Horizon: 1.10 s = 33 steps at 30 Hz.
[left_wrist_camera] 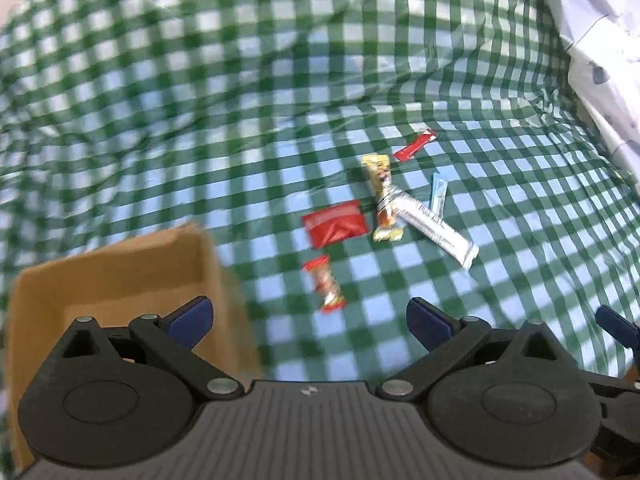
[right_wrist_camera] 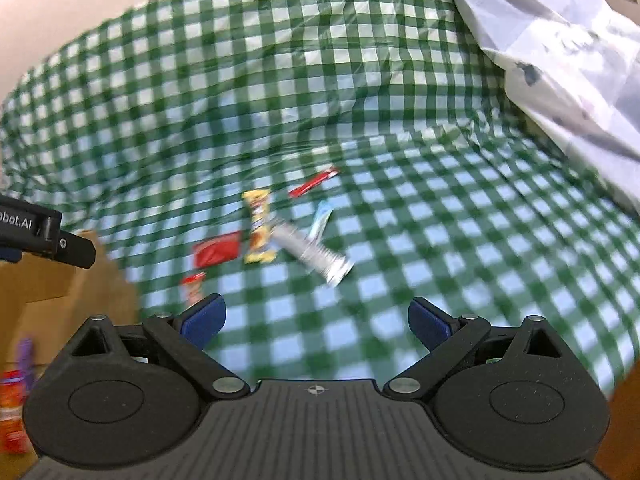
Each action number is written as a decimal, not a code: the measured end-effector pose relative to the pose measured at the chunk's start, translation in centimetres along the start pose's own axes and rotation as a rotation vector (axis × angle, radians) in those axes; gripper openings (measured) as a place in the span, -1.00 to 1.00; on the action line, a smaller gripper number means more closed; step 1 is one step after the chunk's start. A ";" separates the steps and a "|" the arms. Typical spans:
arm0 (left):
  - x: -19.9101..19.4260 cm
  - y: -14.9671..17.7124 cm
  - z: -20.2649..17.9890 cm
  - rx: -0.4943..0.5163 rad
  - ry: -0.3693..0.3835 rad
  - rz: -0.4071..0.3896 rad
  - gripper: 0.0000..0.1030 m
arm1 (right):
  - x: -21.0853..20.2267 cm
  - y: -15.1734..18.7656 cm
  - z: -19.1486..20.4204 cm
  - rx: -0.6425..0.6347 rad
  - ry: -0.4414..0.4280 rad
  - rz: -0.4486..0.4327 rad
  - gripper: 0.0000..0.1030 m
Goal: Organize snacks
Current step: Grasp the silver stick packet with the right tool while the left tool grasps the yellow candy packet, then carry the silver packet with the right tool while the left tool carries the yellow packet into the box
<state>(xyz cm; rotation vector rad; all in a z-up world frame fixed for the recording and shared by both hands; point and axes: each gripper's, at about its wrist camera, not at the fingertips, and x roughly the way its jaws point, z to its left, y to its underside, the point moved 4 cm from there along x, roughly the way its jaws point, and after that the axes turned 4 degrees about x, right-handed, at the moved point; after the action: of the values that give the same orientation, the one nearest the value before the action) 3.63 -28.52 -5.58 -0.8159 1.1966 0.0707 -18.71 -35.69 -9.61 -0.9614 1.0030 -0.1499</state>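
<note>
The left gripper (left_wrist_camera: pixel 308 322) and right gripper (right_wrist_camera: pixel 316 322) are both held wide apart and empty above the green checked cloth (left_wrist_camera: pixel 460 312). A cardboard box (left_wrist_camera: pixel 120 276) is seen at the left. Farther out, a small red-capped packet (left_wrist_camera: pixel 326 284), a red pouch (left_wrist_camera: pixel 335 224), a yellow bar (left_wrist_camera: pixel 382 196), a silver bar (left_wrist_camera: pixel 436 230), a pale blue stick (left_wrist_camera: pixel 438 194) and a red stick (left_wrist_camera: pixel 415 145) are scattered

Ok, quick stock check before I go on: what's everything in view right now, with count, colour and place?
Snack packets: six loose on the cloth; red sachet, small red-and-yellow roll, yellow bar overlapping silver bar, pale blue stick, thin red stick.
Cardboard box: one, brown, left of the snacks; red and purple items show inside.
Tablecloth: one, green-and-white check.
Plastic sheet: one, pale printed, far right.
Left gripper: open, empty.
Right gripper: open, empty.
</note>
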 end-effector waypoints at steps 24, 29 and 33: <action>24.2 -10.8 -6.0 0.038 0.045 0.142 -0.68 | 25.0 -1.4 0.3 -0.309 -0.072 0.089 0.18; 21.4 -10.1 -5.3 0.045 0.025 0.093 -0.75 | 23.6 -0.7 0.4 -0.383 -0.059 0.079 -0.52; 17.2 -8.6 -4.9 0.051 0.047 0.060 -0.75 | 21.3 -0.9 -0.5 -0.317 -0.036 0.101 -0.54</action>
<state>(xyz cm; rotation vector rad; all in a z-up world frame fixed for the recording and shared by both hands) 10.52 -43.81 -16.13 -0.7409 1.2628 0.0704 -6.78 -47.48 -22.77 -1.1934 1.0580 0.1139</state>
